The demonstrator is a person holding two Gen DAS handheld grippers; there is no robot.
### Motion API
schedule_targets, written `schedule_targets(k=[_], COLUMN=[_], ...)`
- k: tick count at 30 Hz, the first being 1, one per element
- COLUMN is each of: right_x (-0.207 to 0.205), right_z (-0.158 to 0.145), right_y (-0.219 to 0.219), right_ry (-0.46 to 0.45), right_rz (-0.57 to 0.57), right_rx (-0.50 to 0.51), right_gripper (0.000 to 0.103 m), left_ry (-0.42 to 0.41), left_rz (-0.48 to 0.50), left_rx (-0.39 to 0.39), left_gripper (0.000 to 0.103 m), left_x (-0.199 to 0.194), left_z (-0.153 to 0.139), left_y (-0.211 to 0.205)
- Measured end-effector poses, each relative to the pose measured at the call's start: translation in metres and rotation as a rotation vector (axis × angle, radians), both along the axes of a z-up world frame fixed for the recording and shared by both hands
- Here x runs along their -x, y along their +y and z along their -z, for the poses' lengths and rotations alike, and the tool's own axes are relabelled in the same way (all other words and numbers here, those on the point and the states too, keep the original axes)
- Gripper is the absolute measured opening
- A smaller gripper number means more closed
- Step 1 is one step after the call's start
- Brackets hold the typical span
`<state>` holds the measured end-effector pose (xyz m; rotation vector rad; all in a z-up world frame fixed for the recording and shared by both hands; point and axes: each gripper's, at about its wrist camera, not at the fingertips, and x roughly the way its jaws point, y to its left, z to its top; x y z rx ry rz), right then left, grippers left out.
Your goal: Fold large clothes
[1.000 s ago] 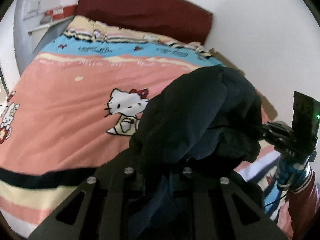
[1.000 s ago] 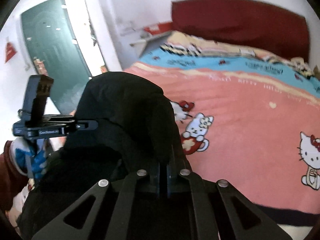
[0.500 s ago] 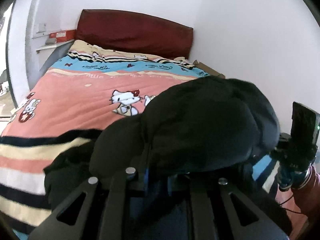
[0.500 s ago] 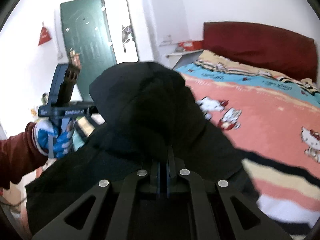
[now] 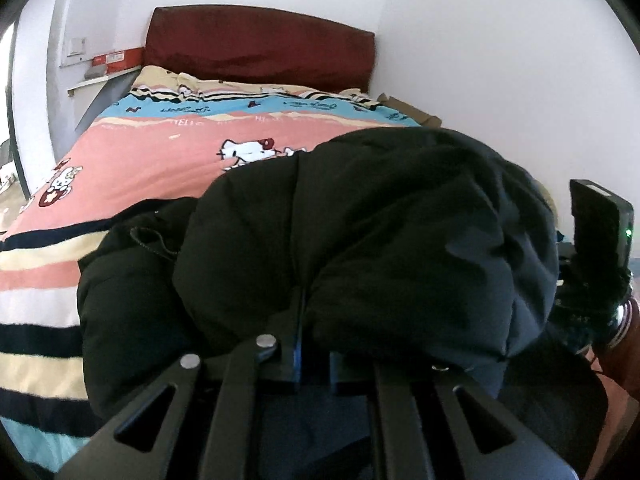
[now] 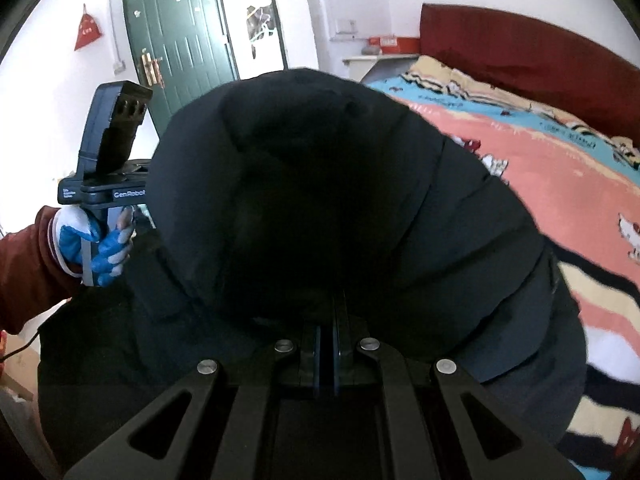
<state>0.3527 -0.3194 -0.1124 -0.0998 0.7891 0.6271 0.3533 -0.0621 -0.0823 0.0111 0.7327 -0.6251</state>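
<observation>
Left hand-held gripper [image 5: 301, 320]: jaws drawn together and clenched on a fold of the black padded jacket [image 5: 380, 240]; the fabric bulges up over the fingertips and hides them. The jaws have just been closing, with the jacket cloth between them.

Right hand-held gripper [image 6: 329, 320]: jaws pressed together, likewise grasping the same jacket, whose dark bulk rises over the fingers and fills the middle of the right wrist view.

Location of the garment — bunched and held between both grippers at the foot end of the bed [image 5: 160, 168], its lower part slumped onto the striped end of the bedspread. The bedspread is pink with cartoon cat prints, a blue band and striped edging; a dark red headboard [image 5: 260, 52] stands against the white wall.

In the right wrist view the person's left hand [image 6: 96, 248], in a blue and white glove with a dark red sleeve, grips the handle of the other device just beside the jacket — a green door [image 6: 180, 52] stands behind it.
</observation>
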Motion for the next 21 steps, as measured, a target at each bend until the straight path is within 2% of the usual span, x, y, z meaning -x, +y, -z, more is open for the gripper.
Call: schedule_targets(k=[5,10,12,18,21], right_x=[0.017,0.005,0.0,0.0,0.005], right_z=[-0.007,0.029,0.035,0.027,0.022], right_y=[-0.007,-0.006,-0.006,-0.002,-0.001], right_ry=[-0.013,0.046,0.057,0.06,0.065], right_rz=[-0.016,0.013,0.039,0.064,0.081], right_rx=[-0.017,-0.019,-0.031,-0.001,0.014], right_gripper=[0.005,0.006,0.006,0.006,0.01], left_ry=[-0.019,0.012,0.023,0.037,0.048], left_rz=[0.026,0.013,0.007,-0.009,-0.026], left_rx=[-0.032,-0.079,-0.077,-0.127,-0.13], left_gripper=[0.007,0.007,0.007,0.007,0.007], left_x=[0.017,0.008,0.007,0.008,0.008], left_z=[0.002,0.036,0.037,0.034,0.028], left_y=[0.002,-0.006,-0.005,-0.009,-0.011])
